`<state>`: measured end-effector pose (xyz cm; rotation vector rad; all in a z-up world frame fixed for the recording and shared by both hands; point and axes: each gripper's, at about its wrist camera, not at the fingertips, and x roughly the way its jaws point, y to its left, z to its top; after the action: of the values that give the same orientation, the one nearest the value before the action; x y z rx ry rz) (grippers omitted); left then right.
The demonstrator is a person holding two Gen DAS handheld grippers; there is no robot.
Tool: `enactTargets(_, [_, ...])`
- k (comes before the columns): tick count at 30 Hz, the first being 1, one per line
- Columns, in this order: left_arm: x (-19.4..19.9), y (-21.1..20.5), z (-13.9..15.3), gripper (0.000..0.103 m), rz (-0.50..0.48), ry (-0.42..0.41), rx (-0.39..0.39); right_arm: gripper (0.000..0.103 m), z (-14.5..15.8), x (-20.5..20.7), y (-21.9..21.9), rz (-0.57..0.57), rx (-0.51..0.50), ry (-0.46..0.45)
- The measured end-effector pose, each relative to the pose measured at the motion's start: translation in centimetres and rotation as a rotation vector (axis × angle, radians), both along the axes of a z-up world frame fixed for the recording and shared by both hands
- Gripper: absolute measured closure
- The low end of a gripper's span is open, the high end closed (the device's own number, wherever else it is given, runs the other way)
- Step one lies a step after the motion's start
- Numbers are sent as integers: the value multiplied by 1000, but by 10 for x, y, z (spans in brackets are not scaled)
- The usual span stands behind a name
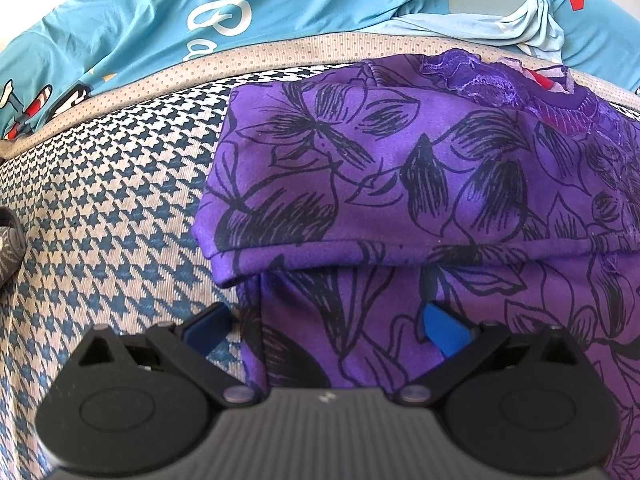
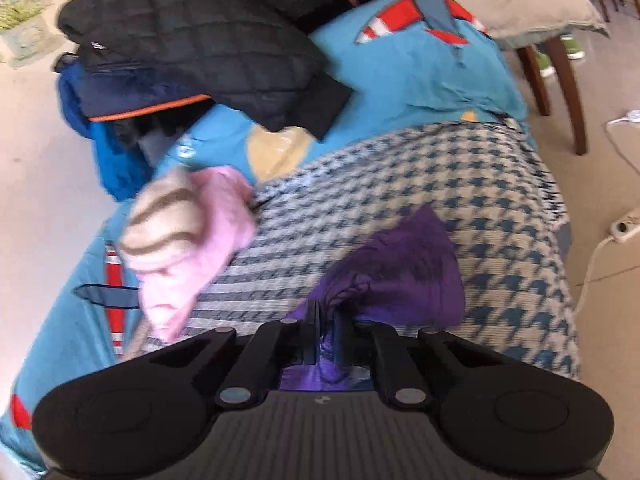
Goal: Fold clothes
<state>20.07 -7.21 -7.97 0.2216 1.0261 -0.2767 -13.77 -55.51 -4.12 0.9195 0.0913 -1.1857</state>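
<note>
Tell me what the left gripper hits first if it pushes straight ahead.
Most likely the purple floral garment: the open left gripper points at its folded layer, with fabric already between the fingers. Depth is unclear.

Houndstooth blanket [image 1: 120, 216] fills lower left of left view. Right view: wooden chair legs [image 2: 560, 76] upper right; white power strip [image 2: 622, 227] at right edge.

The garment [image 1: 420, 184] is purple with black flowers; the mat [image 1: 120, 216] has a blue-and-cream houndstooth pattern; the sheet [image 1: 132, 12] is turquoise.
</note>
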Motion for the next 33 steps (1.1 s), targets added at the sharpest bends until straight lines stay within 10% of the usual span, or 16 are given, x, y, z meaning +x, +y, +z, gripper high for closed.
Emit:
enactTargets(9, [0, -1, 0, 0, 7, 1, 0, 95, 26, 48, 34, 225, -81, -94])
enactTargets(33, [2, 4, 0, 0, 2, 9, -4, 95, 48, 178, 148, 741, -321, -3])
